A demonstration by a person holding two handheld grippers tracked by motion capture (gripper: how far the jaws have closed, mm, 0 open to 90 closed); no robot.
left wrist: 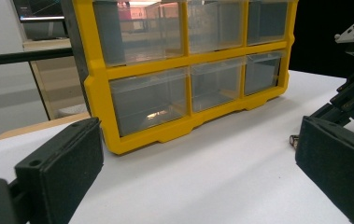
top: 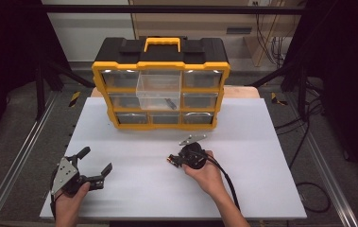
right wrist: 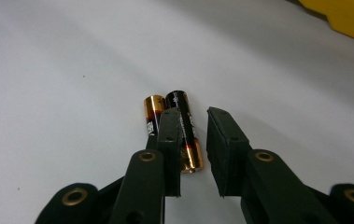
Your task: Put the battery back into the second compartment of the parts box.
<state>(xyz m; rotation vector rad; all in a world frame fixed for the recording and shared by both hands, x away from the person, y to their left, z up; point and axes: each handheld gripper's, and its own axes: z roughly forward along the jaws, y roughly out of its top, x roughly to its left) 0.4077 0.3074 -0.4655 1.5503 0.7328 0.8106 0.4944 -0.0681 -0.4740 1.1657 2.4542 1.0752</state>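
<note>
The left gripper (top: 95, 166) rested on the white table (top: 134, 189) with jaws spread wide, holding nothing; right of it, the right gripper (right wrist: 193, 135) stood over two batteries (right wrist: 172, 128) lying together on the table, one battery between its narrowed jaws, not yet pinched; behind stood the yellow drawer box (top: 161, 85).

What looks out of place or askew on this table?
One clear drawer juts out of the yellow organizer, a small metal part inside. A metal piece lies loose on the white board. Two batteries lie at the right gripper.

White table (top: 242, 189) carries a yellow drawer organizer (top: 161, 124), two batteries (right wrist: 174, 128) (side by side) and metal brackets (top: 191, 139).
</note>
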